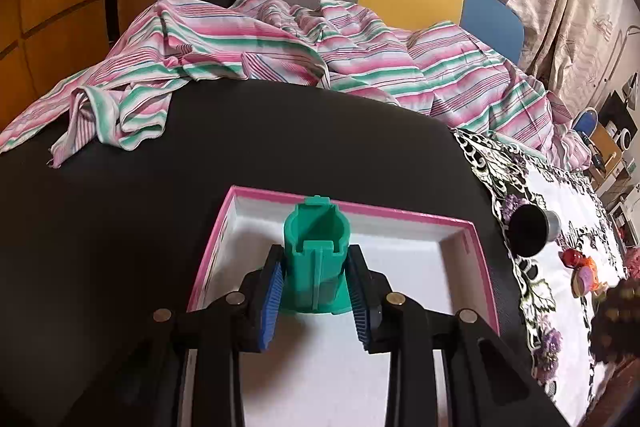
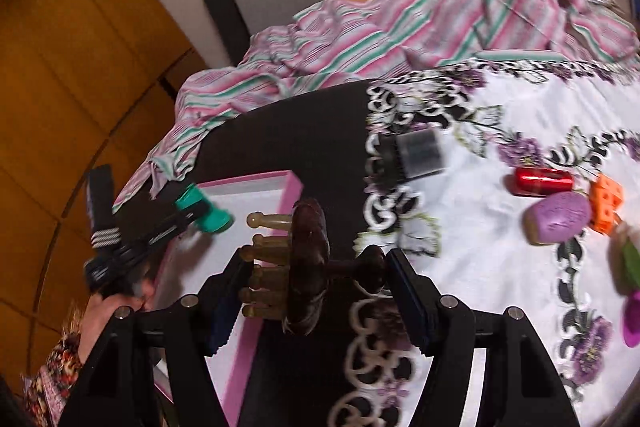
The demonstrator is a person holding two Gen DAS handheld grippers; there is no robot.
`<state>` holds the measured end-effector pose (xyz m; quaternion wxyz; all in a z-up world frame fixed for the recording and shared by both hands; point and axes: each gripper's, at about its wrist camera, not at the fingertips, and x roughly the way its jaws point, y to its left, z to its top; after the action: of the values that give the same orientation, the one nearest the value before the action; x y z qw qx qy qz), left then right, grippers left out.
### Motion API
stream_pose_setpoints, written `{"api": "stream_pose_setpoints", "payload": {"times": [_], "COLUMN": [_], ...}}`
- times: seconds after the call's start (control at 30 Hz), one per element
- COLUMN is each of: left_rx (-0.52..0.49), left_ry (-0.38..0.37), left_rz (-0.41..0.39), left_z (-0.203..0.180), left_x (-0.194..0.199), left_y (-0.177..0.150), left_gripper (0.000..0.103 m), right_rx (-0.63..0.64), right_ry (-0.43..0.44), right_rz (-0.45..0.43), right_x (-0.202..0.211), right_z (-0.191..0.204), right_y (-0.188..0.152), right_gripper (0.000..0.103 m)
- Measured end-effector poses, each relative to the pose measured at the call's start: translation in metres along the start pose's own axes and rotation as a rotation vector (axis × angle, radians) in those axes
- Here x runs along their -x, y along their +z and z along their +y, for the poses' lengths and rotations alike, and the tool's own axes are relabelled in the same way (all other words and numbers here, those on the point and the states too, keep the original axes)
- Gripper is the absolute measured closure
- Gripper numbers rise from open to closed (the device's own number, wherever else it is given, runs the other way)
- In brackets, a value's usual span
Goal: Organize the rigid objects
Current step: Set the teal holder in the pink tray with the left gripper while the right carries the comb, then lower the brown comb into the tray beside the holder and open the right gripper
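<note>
Black fingers (image 1: pixel 272 291), blue ribbed pads (image 1: pixel 362 303)

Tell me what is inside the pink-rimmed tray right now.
The pink-rimmed tray shows only its bare white floor. The green plastic piece, clamped in the left tool, hangs over it. The tray's near end is hidden behind the tool's arms, so anything there cannot be seen.
</note>
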<state>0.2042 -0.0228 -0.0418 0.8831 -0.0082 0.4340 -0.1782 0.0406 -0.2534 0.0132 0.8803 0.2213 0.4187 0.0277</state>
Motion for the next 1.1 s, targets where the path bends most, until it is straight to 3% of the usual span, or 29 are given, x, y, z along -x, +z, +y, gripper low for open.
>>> {"api": "stream_pose_setpoints", "payload": {"times": [0.17,0.37,0.63,0.87,1.1], "left_rx": [0.017,0.117,0.15,0.202,0.205], "left_ry": [0.042,-0.012,-0.09,-0.106,-0.106], "left_rz": [0.005,-0.029,-0.027,-0.006,-0.014], "left_z": [0.005,0.018,0.011,0.017,0.021], "left_x": [-0.001,0.035,0.074,0.087,0.096], "left_y": [-0.001,-0.021,-0.069,-0.095,-0.101], "left_gripper": [0.059,0.057,0.057,0.057,0.057], "right_rx": [0.029,0.067,0.111,0.199,0.254], "right_ry": [0.016,0.023,0.028,-0.021,-0.084], "right_rz": [0.028,0.059,0.097,0.106,0.131], "right_x": [-0.015,-0.031,-0.055,-0.086,-0.119], "right_z": [0.019,0.036,0.058,0.081,0.092], "right_y": [-0.001,-0.005,-0.004,0.009,0.019], "right_gripper": [0.035,0.035,0.035,0.035,0.035]}}
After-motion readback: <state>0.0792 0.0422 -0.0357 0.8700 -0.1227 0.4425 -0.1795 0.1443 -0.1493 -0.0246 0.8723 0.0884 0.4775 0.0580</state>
